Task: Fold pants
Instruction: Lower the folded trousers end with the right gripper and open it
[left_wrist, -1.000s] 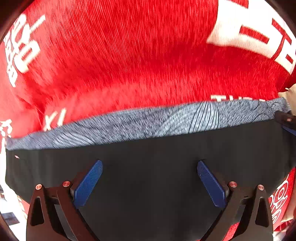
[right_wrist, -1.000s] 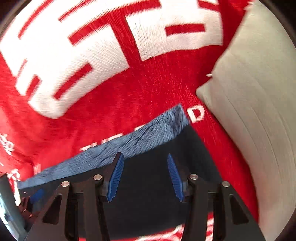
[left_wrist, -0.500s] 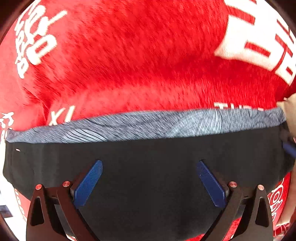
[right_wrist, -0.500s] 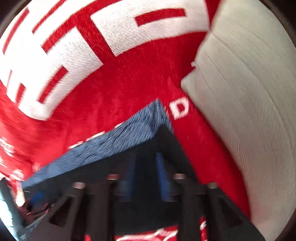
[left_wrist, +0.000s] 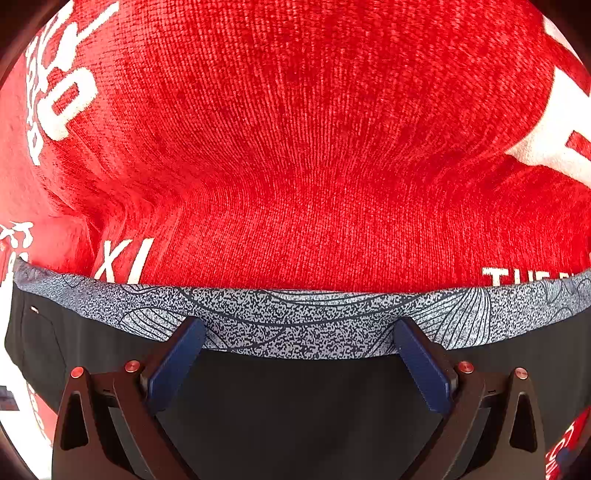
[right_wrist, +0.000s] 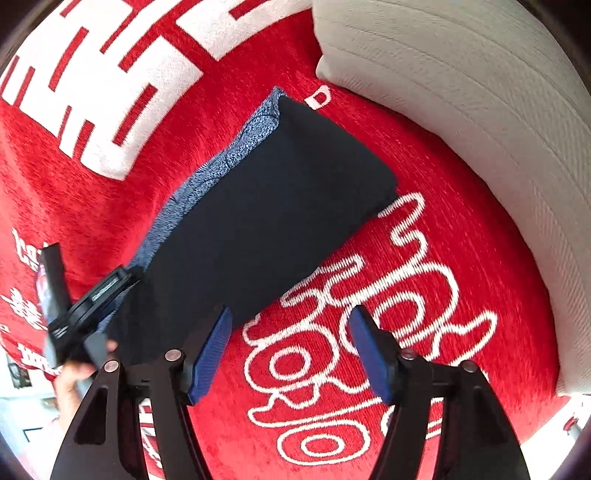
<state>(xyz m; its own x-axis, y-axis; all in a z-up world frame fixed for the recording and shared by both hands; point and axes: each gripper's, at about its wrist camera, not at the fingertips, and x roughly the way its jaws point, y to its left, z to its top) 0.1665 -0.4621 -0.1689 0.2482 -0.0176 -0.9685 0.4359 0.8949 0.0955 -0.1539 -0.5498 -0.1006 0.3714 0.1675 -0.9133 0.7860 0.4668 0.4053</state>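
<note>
The black pants (right_wrist: 266, 221) lie folded into a compact rectangle on the red blanket, with the speckled grey-blue waistband (left_wrist: 295, 325) along the far edge. My left gripper (left_wrist: 297, 332) is open and hovers low over the pants, its blue fingertips at the waistband. It also shows in the right wrist view (right_wrist: 85, 306) at the pants' left end. My right gripper (right_wrist: 290, 332) is open and empty, raised above the blanket just off the pants' near edge.
A red blanket (left_wrist: 295, 147) with white lettering (right_wrist: 332, 350) covers the surface. A white ribbed cushion (right_wrist: 461, 92) lies at the back right, close to the pants' far corner. The blanket's edge shows at the lower left (right_wrist: 22, 369).
My right gripper has opened and pulled back and up off the pants, so the whole folded bundle now shows. My left gripper has moved forward to the waistband.
</note>
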